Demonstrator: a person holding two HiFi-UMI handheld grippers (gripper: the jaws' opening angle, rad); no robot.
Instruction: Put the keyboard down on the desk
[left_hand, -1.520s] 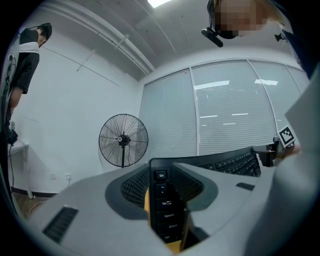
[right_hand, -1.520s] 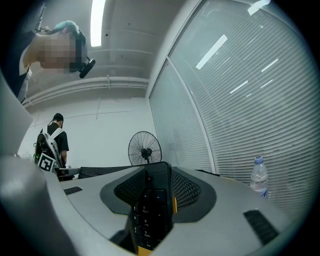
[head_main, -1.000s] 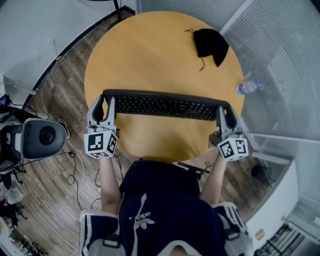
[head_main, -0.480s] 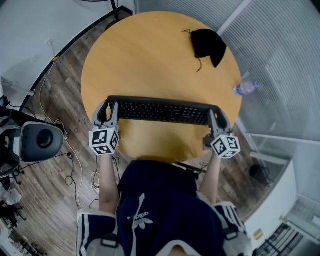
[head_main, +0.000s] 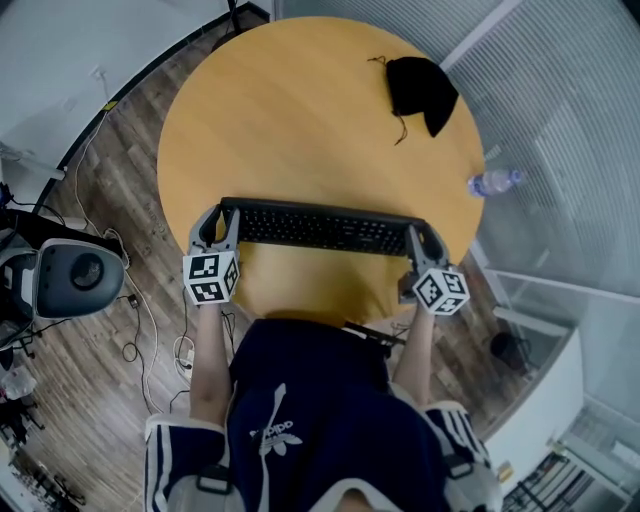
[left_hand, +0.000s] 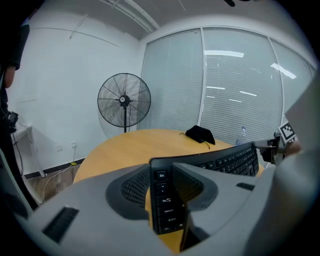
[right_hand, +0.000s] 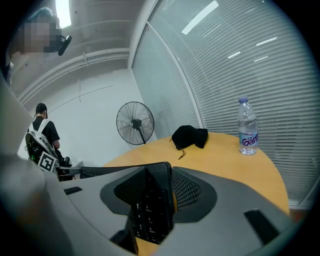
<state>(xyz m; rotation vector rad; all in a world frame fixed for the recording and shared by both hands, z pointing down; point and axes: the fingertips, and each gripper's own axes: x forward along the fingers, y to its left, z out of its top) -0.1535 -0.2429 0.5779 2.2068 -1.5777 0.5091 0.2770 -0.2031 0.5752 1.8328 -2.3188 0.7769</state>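
Left gripper (head_main: 213, 228) clamps the keyboard (head_main: 320, 228) at its Esc end, right gripper (head_main: 422, 245) clamps the other end. Keyboard hangs over the desk (head_main: 300, 120) near its front rim. Risk: uneven release tips it, or it lands overhanging.

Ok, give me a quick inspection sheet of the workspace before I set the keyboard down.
Surface: round wooden desk, open space beyond the keyboard.
Job's things: black keyboard, held at both ends over the desk's near part; contact with the desk cannot be told.
Clutter: black pouch at the far side; water bottle at the right edge.
Grippers: left gripper shut on the keyboard's left end; right gripper shut on its right end.
Cables: loose cables on the floor at left; no keyboard cable seen.
Surroundings: standing fan, blinds, wooden floor.
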